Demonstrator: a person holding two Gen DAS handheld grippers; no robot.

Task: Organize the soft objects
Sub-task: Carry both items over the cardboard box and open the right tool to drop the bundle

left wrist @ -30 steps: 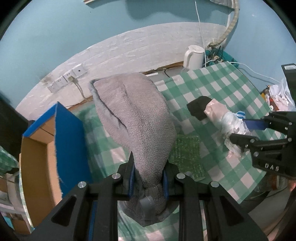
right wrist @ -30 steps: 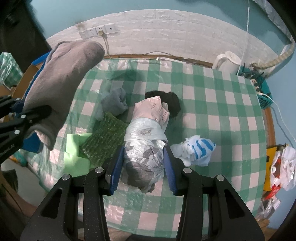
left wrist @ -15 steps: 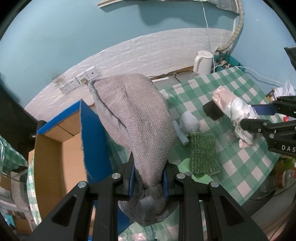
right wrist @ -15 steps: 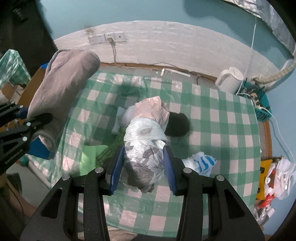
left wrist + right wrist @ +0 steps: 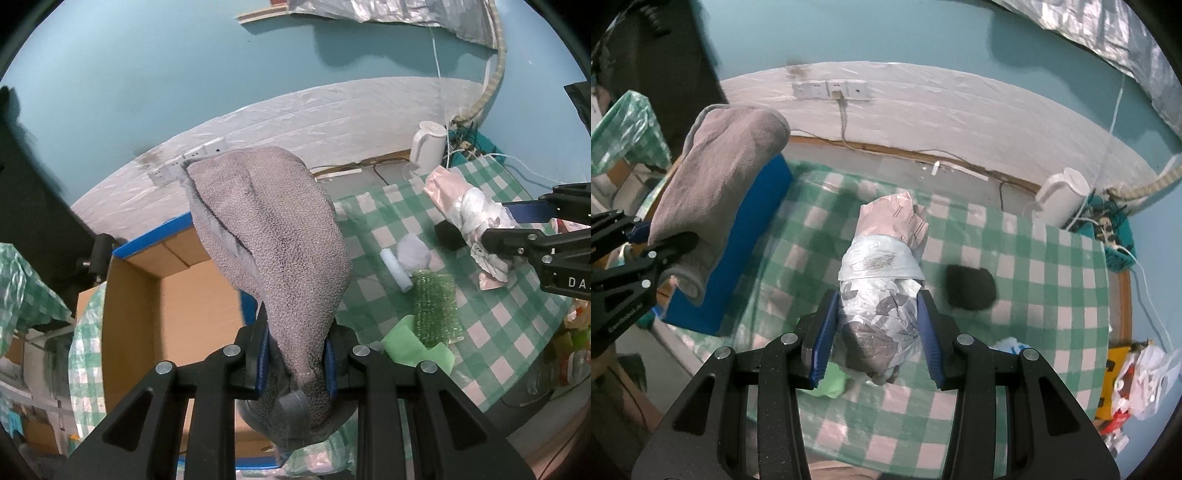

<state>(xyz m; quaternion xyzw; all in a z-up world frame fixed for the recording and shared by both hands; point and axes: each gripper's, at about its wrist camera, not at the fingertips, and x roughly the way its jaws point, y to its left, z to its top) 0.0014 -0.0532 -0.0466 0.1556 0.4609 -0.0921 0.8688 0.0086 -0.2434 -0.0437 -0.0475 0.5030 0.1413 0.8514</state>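
The grey towel (image 5: 273, 236) is held clamped in the left tongs (image 5: 295, 360), its long axis upright, just above the open cardboard box (image 5: 166, 295). The wrapped bundle (image 5: 882, 288) is gripped by the right tongs (image 5: 877, 332) over the worktop (image 5: 1052, 277), farther from the box.

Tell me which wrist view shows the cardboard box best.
Left wrist. It looks into the open cardboard box, showing the brown inside walls and blue rim, though the grey towel in the left tongs hides part. The right wrist view shows only one blue outer side, behind the towel.
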